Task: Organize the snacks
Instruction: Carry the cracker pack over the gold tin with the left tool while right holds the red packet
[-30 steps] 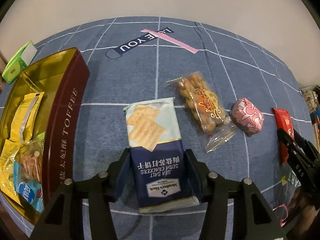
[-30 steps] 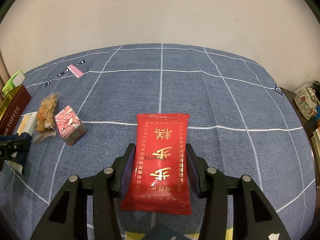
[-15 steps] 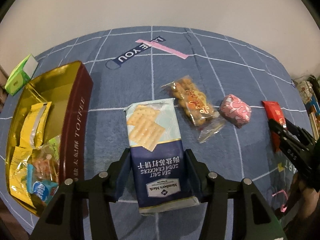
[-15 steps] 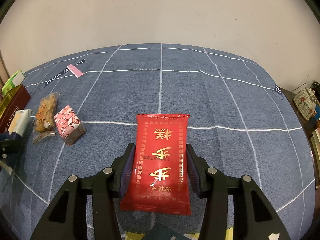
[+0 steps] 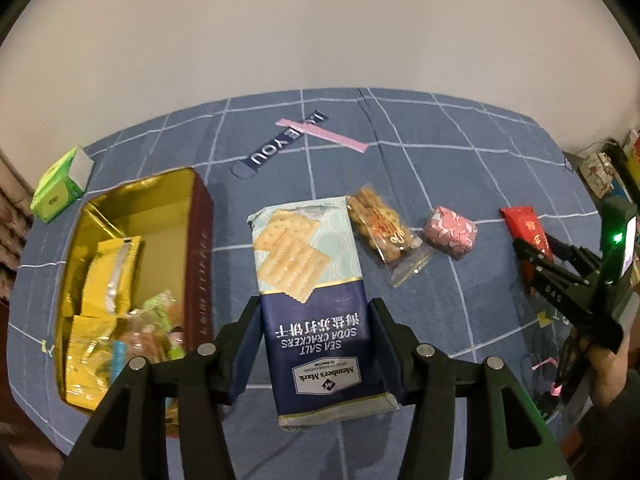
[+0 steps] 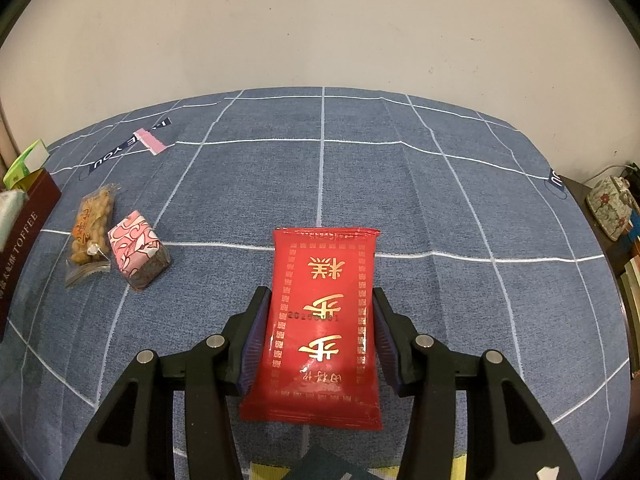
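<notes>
My left gripper (image 5: 314, 312) is shut on a blue-and-white soda cracker pack (image 5: 312, 296) and holds it above the blue cloth. To its left stands the open gold toffee tin (image 5: 198, 240), holding yellow and mixed snack packets (image 5: 108, 280). My right gripper (image 6: 320, 312) is shut on a red snack packet (image 6: 324, 312) with gold characters, low over the cloth. It also shows at the right of the left wrist view (image 5: 540, 264). A clear bag of fried snacks (image 5: 384, 232) and a pink wrapped block (image 5: 450, 230) lie between the grippers.
A green box (image 5: 60, 188) sits beyond the tin at the cloth's far left corner. A dark strip and pink strip (image 5: 316, 138) lie at the back. A side shelf with a patterned tin (image 6: 610, 208) and books stands at the right edge.
The left gripper has lifted the cracker pack up off the cloth; the tin and other snacks look farther and smaller. The right gripper and red packet have hardly moved.
</notes>
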`<move>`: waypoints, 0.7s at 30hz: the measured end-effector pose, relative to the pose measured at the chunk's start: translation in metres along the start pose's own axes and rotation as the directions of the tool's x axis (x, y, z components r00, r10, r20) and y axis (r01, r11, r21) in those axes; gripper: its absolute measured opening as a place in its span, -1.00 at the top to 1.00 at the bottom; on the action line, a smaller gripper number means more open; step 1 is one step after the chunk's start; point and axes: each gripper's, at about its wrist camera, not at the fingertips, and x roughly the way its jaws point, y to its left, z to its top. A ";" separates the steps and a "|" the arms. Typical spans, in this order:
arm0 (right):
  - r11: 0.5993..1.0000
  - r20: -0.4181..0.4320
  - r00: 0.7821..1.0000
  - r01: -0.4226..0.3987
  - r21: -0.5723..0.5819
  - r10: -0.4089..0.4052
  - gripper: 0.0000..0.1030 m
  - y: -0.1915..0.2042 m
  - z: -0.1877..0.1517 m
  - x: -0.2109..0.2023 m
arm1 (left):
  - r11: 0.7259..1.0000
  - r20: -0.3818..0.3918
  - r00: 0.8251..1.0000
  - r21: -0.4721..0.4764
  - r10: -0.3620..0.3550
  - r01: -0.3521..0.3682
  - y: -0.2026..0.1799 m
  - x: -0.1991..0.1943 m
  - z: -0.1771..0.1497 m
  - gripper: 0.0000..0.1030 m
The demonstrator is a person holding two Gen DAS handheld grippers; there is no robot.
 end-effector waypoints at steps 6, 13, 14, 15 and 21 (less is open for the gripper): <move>1.000 0.000 1.000 0.000 0.000 0.000 0.12 0.000 0.001 0.000 | 0.998 0.018 0.998 -0.015 0.065 -0.065 0.039 -0.015 0.008 -0.04; 1.000 0.000 1.000 0.000 -0.001 0.000 0.12 -0.001 0.001 0.000 | 0.992 -0.033 0.993 -0.043 0.114 -0.115 0.099 -0.001 0.025 -0.04; 1.000 0.000 1.000 0.000 0.000 0.000 0.12 -0.001 0.000 0.000 | 0.993 -0.051 0.993 -0.049 0.105 -0.107 0.108 0.004 0.027 -0.04; 1.000 0.000 1.000 0.000 0.000 0.000 0.12 -0.001 0.001 0.000 | 0.992 -0.064 0.992 -0.059 0.105 -0.108 0.116 0.008 0.027 -0.04; 1.000 0.000 1.000 0.000 -0.001 0.000 0.12 0.000 0.001 0.000 | 0.991 -0.135 0.985 -0.066 0.108 -0.118 0.151 0.032 0.028 -0.04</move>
